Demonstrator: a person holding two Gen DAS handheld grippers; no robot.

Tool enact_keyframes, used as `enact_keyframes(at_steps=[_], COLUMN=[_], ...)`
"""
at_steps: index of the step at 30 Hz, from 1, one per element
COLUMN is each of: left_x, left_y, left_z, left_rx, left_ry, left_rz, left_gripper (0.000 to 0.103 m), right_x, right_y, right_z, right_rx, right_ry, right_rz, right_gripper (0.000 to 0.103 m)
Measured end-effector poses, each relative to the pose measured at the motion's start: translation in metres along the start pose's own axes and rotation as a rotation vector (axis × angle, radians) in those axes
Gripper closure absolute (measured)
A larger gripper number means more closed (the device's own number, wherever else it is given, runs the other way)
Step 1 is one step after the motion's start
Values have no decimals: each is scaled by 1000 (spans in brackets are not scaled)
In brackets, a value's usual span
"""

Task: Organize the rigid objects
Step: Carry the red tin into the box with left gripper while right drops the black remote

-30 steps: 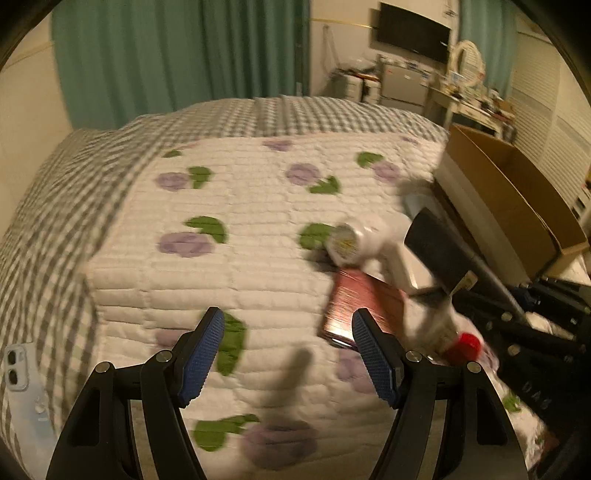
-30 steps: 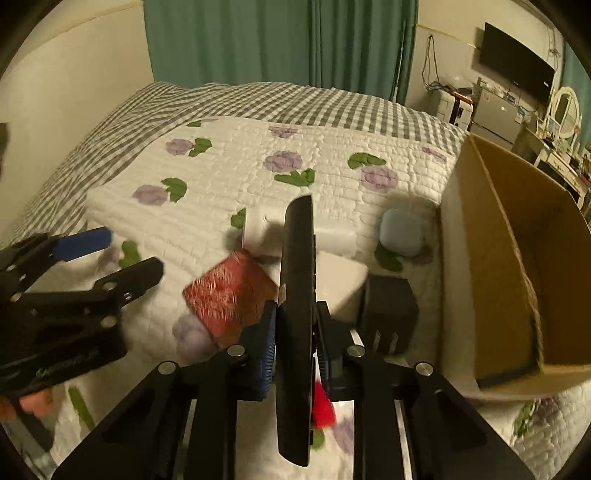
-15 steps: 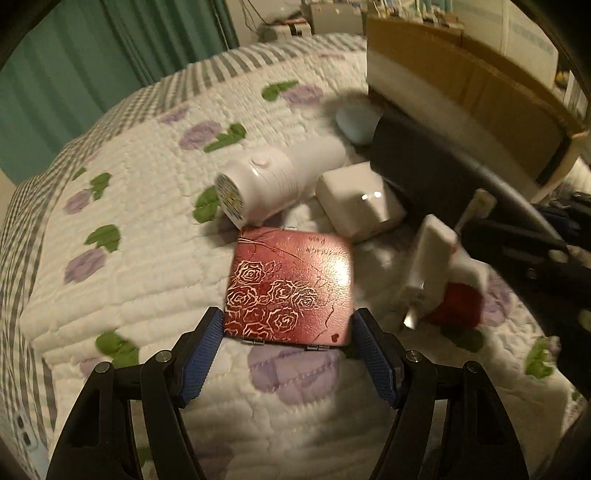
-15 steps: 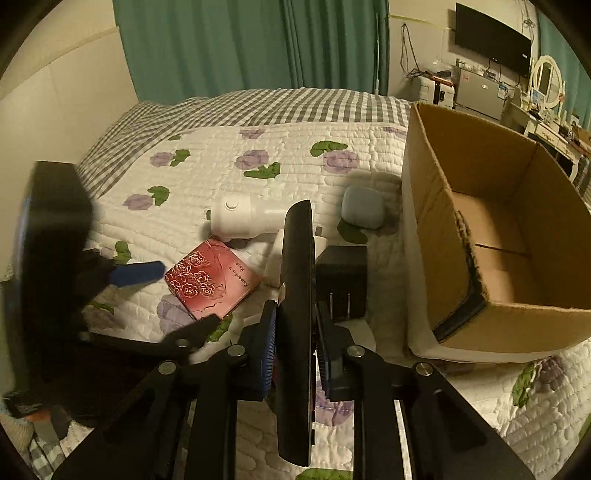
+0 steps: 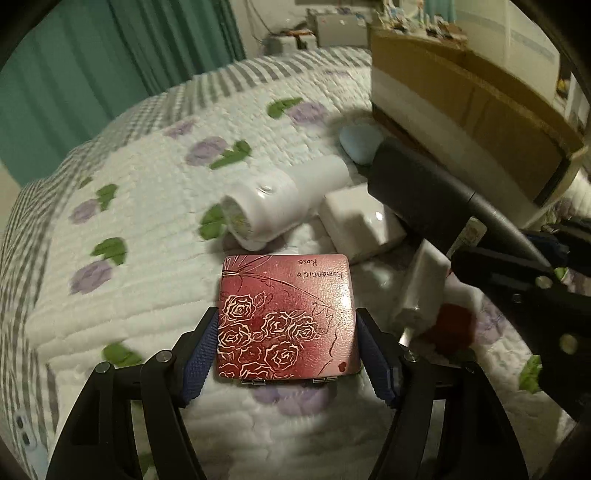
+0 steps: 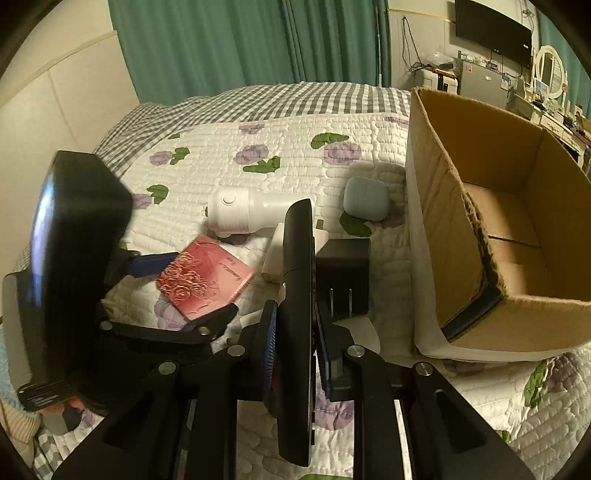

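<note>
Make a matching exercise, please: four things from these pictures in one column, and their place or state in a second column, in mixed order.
Things:
1. red rose case
2. black remote
3. cardboard box
4. pale blue case

Places or states:
A. stands open on the quilt
B. clamped on edge in the right gripper
C. lies between box and white bottle
D. between the open left gripper's fingers

Pairs: 1-D, 2-B, 3-A, 4-C

Green curtains (image 6: 258, 44) hang behind the bed (image 6: 295, 99), whose floral quilt (image 6: 295, 155) overlies a checked cover; a television (image 6: 493, 31) hangs far right.
</note>
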State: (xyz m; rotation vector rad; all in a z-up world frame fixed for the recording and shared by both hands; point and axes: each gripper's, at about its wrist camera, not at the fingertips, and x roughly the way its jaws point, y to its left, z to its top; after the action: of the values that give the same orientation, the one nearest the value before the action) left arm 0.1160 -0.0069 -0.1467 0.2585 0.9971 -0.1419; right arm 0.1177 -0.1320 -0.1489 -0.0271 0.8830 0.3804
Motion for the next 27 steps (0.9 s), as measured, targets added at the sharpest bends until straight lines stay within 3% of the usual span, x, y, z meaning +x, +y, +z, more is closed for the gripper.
enact_keyframes(at_steps=[5,11,20,27], left_x=[-34,-83,-145,-156], left_y=[19,31,9,-33], left_z=[2,11,52,102], left_rx=[-125,-198,-176,-142], left_ry=[-42,-107,-234,-289], left_rz=[-39,-14,-14,-42], left_gripper=[31,31,31,31], right_x=[-18,-53,-122,-155], right_y=[7,19,-4,-51], right_z=[7,21,50,74], right_rx=[-16,-32,-20,-10], right_ry=[-34,-101,-224,-302], right_rz=[-5,-6,-49,-114], right_gripper=[84,84,84,84])
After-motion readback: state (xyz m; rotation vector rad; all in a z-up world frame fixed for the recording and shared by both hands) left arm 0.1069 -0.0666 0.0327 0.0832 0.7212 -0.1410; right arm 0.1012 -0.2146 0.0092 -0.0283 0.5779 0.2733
